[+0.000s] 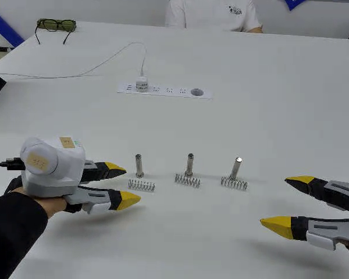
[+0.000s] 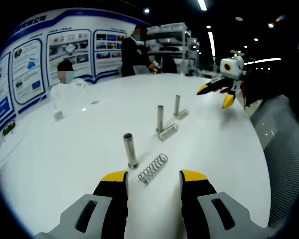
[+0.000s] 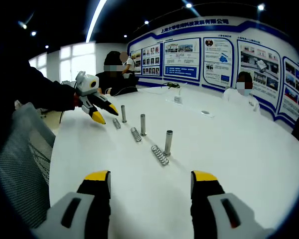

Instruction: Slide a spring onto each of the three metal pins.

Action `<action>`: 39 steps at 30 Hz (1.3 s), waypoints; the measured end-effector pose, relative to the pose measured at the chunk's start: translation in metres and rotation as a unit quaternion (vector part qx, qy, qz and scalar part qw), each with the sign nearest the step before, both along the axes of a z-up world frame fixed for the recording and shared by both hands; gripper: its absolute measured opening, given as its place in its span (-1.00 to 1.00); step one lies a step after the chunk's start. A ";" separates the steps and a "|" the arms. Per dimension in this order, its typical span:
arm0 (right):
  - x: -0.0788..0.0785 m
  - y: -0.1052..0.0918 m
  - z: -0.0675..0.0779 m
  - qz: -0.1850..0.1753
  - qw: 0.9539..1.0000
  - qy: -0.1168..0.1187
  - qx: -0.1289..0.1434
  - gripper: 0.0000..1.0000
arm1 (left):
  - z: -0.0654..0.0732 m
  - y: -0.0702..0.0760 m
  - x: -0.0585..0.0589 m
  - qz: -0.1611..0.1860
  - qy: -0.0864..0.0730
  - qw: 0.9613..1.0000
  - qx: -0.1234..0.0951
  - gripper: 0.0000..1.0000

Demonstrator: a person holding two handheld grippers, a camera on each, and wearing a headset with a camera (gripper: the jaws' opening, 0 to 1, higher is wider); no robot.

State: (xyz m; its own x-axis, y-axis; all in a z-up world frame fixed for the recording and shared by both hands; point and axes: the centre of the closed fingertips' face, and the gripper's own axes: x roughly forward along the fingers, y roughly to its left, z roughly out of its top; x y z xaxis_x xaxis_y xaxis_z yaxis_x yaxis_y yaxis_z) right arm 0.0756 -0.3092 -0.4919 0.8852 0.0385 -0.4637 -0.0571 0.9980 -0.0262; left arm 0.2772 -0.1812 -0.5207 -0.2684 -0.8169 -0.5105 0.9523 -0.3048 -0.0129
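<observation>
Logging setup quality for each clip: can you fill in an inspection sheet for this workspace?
Surface: white table, no spills seen.
Job's things: left pin, middle pin, right pin upright in a row; left spring, middle spring, right spring lying one before each pin, none fitted.
Clutter: glasses at far left; power strip mid-table.
Grippers: left gripper open by left spring; right gripper open right of the row; both hold nothing.
Cables: white cable runs left from power strip.
Surroundings: person seated opposite; posters on wall.
</observation>
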 end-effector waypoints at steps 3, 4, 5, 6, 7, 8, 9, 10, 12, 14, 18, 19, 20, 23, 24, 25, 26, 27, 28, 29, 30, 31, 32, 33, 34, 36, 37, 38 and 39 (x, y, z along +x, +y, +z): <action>0.000 0.001 -0.001 0.002 1.000 0.002 0.001 0.32 | -0.002 -0.002 -0.001 -0.005 -0.002 1.000 0.004 -0.18; 0.000 0.001 -0.001 0.002 1.000 0.002 0.001 0.32 | -0.003 -0.002 -0.001 -0.006 -0.004 1.000 0.005 -0.19; 0.000 0.001 -0.001 0.002 1.000 0.002 0.001 0.32 | -0.003 -0.003 -0.001 -0.006 -0.004 1.000 0.006 -0.18; 0.000 0.001 -0.002 0.002 1.000 0.002 0.002 0.32 | -0.004 -0.003 -0.001 -0.006 -0.005 1.000 0.007 -0.17; 0.000 0.001 -0.002 0.002 1.000 0.002 0.002 0.32 | -0.004 -0.003 -0.001 -0.006 -0.005 1.000 0.008 -0.18; 0.000 0.001 -0.002 0.002 1.000 0.003 0.002 0.32 | -0.005 -0.004 -0.002 -0.008 -0.004 1.000 0.009 -0.19; -0.001 0.001 -0.002 0.002 1.000 0.004 0.002 0.32 | -0.005 -0.004 -0.002 -0.010 -0.005 1.000 0.010 -0.20; -0.001 0.001 -0.003 0.002 1.000 0.005 0.003 0.32 | -0.006 -0.004 -0.002 -0.011 -0.006 1.000 0.011 -0.21; -0.001 0.002 -0.003 0.003 1.000 0.005 0.003 0.31 | -0.007 -0.004 -0.003 -0.012 -0.004 1.000 0.013 -0.24; 0.000 0.002 -0.003 0.002 1.000 0.005 0.004 0.31 | -0.008 -0.004 -0.005 -0.014 -0.003 1.000 0.015 -0.28; 0.000 0.002 -0.002 0.002 1.000 0.003 0.004 0.31 | -0.011 -0.002 -0.009 -0.020 -0.002 1.000 0.022 -0.37; 0.000 0.002 -0.002 0.002 1.000 0.003 0.004 0.31 | -0.011 -0.002 -0.009 -0.021 -0.002 1.000 0.023 -0.40; 0.000 0.003 -0.002 0.002 1.000 0.003 0.004 0.31 | -0.011 -0.001 -0.010 -0.022 -0.002 0.999 0.024 -0.41; 0.000 0.003 -0.001 0.003 1.000 0.002 0.004 0.31 | -0.013 0.001 -0.011 -0.022 -0.006 0.999 0.028 -0.46; 0.000 0.004 -0.001 0.004 1.000 0.002 0.004 0.30 | -0.013 0.002 -0.011 -0.023 -0.007 0.999 0.029 -0.48; 0.000 0.004 -0.001 0.004 1.000 0.002 0.004 0.30 | -0.014 0.003 -0.012 -0.024 -0.009 0.999 0.031 -0.52; 0.000 0.004 -0.001 0.004 1.000 0.001 0.004 0.30 | -0.015 0.004 -0.013 -0.026 -0.012 0.999 0.033 -0.54; 0.000 0.004 -0.001 0.005 1.000 0.001 0.004 0.30 | -0.015 0.005 -0.014 -0.027 -0.013 0.999 0.033 -0.56; 0.000 0.004 -0.001 0.005 1.000 0.001 0.004 0.30 | -0.015 0.005 -0.014 -0.027 -0.014 0.999 0.033 -0.58; 0.000 0.004 -0.001 0.005 1.000 0.001 0.004 0.30 | -0.015 0.005 -0.014 -0.027 -0.014 0.999 0.033 -0.60; 0.000 0.004 -0.001 0.005 1.000 0.001 0.004 0.30 | -0.015 0.005 -0.013 -0.027 -0.015 0.999 0.035 -0.61; 0.000 0.005 -0.001 0.006 1.000 0.001 0.004 0.29 | -0.015 0.005 -0.013 -0.025 -0.017 0.999 0.034 -0.63; 0.000 0.005 -0.001 0.006 1.000 0.001 0.004 0.29 | -0.016 0.005 -0.012 -0.024 -0.018 0.999 0.035 -0.65; 0.000 0.005 -0.001 0.006 1.000 0.001 0.004 0.29 | -0.016 0.005 -0.012 -0.024 -0.019 0.999 0.034 -0.66; 0.000 0.005 -0.001 0.006 1.000 0.000 0.005 0.29 | -0.016 0.005 -0.011 -0.023 -0.020 0.999 0.034 -0.69; 0.000 0.004 -0.001 0.006 1.000 0.000 0.004 0.29 | -0.016 0.004 -0.011 -0.022 -0.022 0.999 0.033 -0.72; 0.000 0.003 -0.001 0.006 1.000 0.000 0.004 0.29 | -0.016 0.004 -0.010 -0.022 -0.024 0.999 0.034 -0.74; 0.000 0.003 -0.001 0.006 1.000 -0.001 0.004 0.29 | -0.016 0.004 -0.009 -0.022 -0.024 0.999 0.033 -0.75; 0.000 0.003 -0.001 0.006 1.000 0.000 0.005 0.29 | -0.016 0.004 -0.009 -0.022 -0.025 0.999 0.033 -0.75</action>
State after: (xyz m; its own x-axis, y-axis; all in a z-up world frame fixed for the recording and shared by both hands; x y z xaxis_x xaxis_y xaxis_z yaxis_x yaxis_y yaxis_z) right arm 0.0760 -0.3063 -0.4928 0.8850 0.0537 -0.4624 -0.0694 0.9974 -0.0171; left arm 0.2681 -0.1775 -0.5370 -0.2753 -0.7692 -0.5767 0.9383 -0.3457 0.0132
